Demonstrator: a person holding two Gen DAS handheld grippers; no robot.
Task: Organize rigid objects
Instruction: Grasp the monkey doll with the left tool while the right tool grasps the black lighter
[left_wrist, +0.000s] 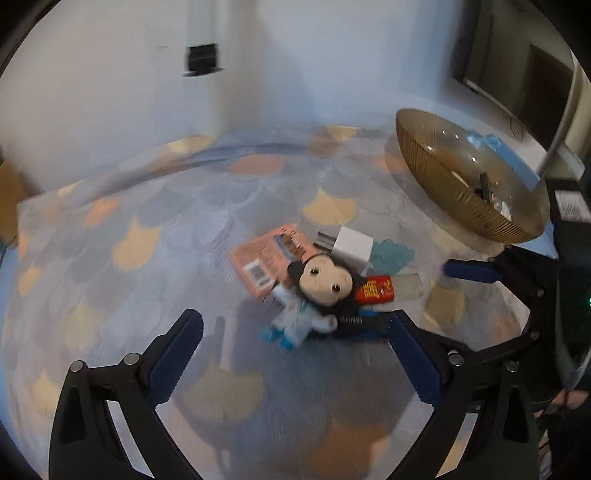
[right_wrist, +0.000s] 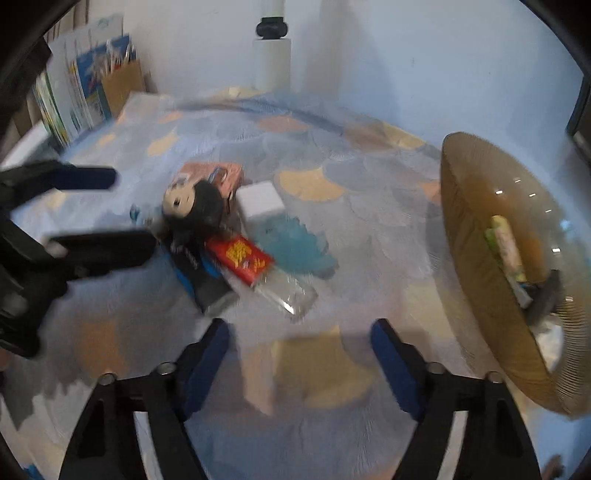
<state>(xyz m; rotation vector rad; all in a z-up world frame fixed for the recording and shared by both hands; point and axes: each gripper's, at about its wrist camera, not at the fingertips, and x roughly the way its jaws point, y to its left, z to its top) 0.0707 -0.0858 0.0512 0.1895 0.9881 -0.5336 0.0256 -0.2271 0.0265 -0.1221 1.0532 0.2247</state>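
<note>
A pile lies on the patterned cloth: a doll (left_wrist: 317, 291) (right_wrist: 192, 206), a pink box (left_wrist: 271, 256) (right_wrist: 218, 175), a white charger cube (left_wrist: 351, 247) (right_wrist: 260, 203), a red packet (left_wrist: 375, 290) (right_wrist: 240, 258), a blue crumpled piece (right_wrist: 295, 243), a clear case (right_wrist: 291, 295) and a dark blue box (right_wrist: 199, 273). My left gripper (left_wrist: 295, 339) is open, just short of the doll. My right gripper (right_wrist: 299, 339) is open and empty, near the clear case. The amber glass bowl (left_wrist: 436, 173) (right_wrist: 476, 266) holds several items.
The bowl stands at the right of the cloth. Books and a brown bag (right_wrist: 92, 88) lean against the wall at the far left. A white pedestal (right_wrist: 271, 59) stands at the back. The left gripper's fingers (right_wrist: 92, 251) show at the left of the right wrist view.
</note>
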